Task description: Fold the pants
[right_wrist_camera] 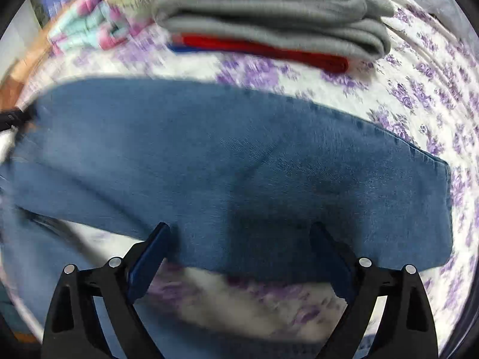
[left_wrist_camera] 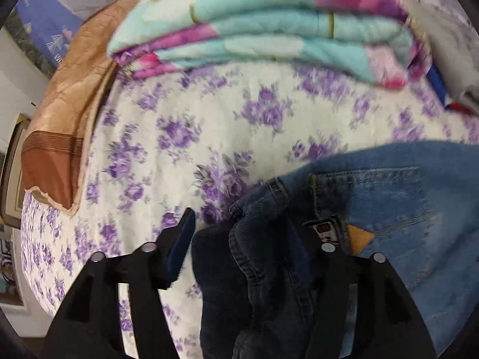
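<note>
Blue jeans [left_wrist_camera: 389, 203] lie on a bed with a white and purple flowered sheet [left_wrist_camera: 209, 119]. The back pocket and a tan leather patch show. My left gripper [left_wrist_camera: 251, 221] points down at the darker, bunched waistband [left_wrist_camera: 263, 254], which sits between its jaws. The left pad [left_wrist_camera: 182, 239] stands free of the cloth, while denim partly hides the right finger. In the right wrist view a jeans leg [right_wrist_camera: 239, 149] stretches flat across the sheet [right_wrist_camera: 419, 89], its hem to the right. My right gripper [right_wrist_camera: 239, 227] hangs wide open over the leg's near edge, gripping nothing.
A folded teal and pink quilt [left_wrist_camera: 269, 30] lies at the far side of the bed, with a brown pillow [left_wrist_camera: 69, 119] at the left edge. A folded grey garment [right_wrist_camera: 269, 9] sits on red and blue cloth [right_wrist_camera: 269, 48] beyond the jeans leg.
</note>
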{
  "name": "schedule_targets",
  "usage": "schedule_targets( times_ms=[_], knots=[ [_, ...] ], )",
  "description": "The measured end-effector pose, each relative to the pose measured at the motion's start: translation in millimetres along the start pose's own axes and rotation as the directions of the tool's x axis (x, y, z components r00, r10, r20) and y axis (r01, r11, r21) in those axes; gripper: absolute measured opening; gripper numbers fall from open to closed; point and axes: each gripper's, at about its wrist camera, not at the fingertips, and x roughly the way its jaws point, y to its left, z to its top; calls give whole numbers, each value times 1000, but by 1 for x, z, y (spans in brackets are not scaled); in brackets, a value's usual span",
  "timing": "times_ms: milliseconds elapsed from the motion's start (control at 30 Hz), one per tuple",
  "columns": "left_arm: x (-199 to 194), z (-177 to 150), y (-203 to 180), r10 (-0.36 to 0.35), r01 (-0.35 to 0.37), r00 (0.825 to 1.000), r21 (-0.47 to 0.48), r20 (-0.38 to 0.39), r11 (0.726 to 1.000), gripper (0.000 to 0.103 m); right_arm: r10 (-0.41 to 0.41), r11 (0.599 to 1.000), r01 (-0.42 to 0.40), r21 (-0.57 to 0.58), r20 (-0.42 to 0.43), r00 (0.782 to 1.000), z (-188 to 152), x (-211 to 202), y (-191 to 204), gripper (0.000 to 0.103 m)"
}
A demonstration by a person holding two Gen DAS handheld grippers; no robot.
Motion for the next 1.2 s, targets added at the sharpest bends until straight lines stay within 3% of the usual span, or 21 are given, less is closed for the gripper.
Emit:
schedule_targets(
  times_ms=[67, 200, 367, 533, 600, 633, 700, 733, 767, 800, 833, 867, 933, 967, 1000, 1033, 1067, 1133, 1200],
  knots=[
    [-17, -2, 4, -4, 4, 999, -11, 35, 1000, 79, 112, 993, -113, 11, 73, 991, 6, -18, 3, 94],
    [-36, -3, -1, -11, 8, 998, 43, 54, 999, 87, 123, 991, -115, -68, 130, 984, 36, -21, 15, 94],
    [-24, -7, -5, 22, -24, 1000, 66, 17, 998, 88, 169, 959, -159, -236, 24, 985, 87, 14, 49, 94],
    [5, -19, -2, 50, -45, 997, 97, -50, 994, 88, 179, 887, -181, -424, -44, 983, 94, 32, 92, 93],
    [18, -22, 2, 55, -48, 995, 81, -83, 996, 88, 112, 854, -106, -510, -19, 994, 80, 32, 103, 93],
    [23, -24, 7, 30, -25, 995, 51, -93, 998, 88, 75, 836, -44, -547, 34, 997, 69, 27, 106, 93],
    [27, -25, 12, -3, 4, 995, 14, -95, 1000, 89, 60, 847, 10, -532, 114, 992, 56, 12, 103, 92],
    [28, -26, 14, -12, 12, 995, 4, -96, 1000, 89, 145, 879, -69, -471, 126, 981, 53, -1, 97, 90],
    [29, -26, 16, -22, 22, 995, -7, -97, 1000, 89, 227, 893, -159, -421, 116, 967, 51, -9, 94, 79],
    [30, -26, 18, -30, 29, 995, -14, -97, 999, 90, 304, 889, -248, -384, 91, 948, 49, -13, 95, 71],
    [31, -25, 20, -37, 35, 994, -20, -98, 999, 90, 357, 874, -312, -372, 55, 933, 47, -14, 100, 56],
    [31, -25, 22, -41, 39, 994, -24, -99, 999, 90, 370, 862, -336, -380, 18, 929, 44, -10, 110, 42],
    [30, -24, 23, -41, 38, 994, -29, -100, 999, 90, 400, 826, -407, -391, -103, 911, 34, 3, 123, 29],
    [29, -23, 24, -40, 37, 995, -28, -96, 999, 90, 415, 793, -453, -408, -182, 891, 25, 12, 130, 28],
    [27, -22, 24, -40, 38, 995, -24, -90, 999, 89, 390, 769, -455, -449, -233, 891, 14, 18, 136, 28],
    [25, -21, 24, -41, 40, 996, -16, -84, 999, 90, 326, 752, -416, -512, -259, 909, 3, 26, 143, 29],
    [25, -20, 24, -41, 40, 996, -12, -84, 999, 89, 312, 740, -412, -531, -271, 911, -2, 28, 145, 28],
    [25, -17, 25, -34, 34, 996, -10, -87, 999, 89, 345, 750, -439, -495, -274, 898, 7, 23, 138, 31],
    [22, -17, 29, -44, 42, 996, -23, -82, 999, 89, 404, 780, -450, -436, -198, 893, 25, 8, 123, 44]
  ],
)
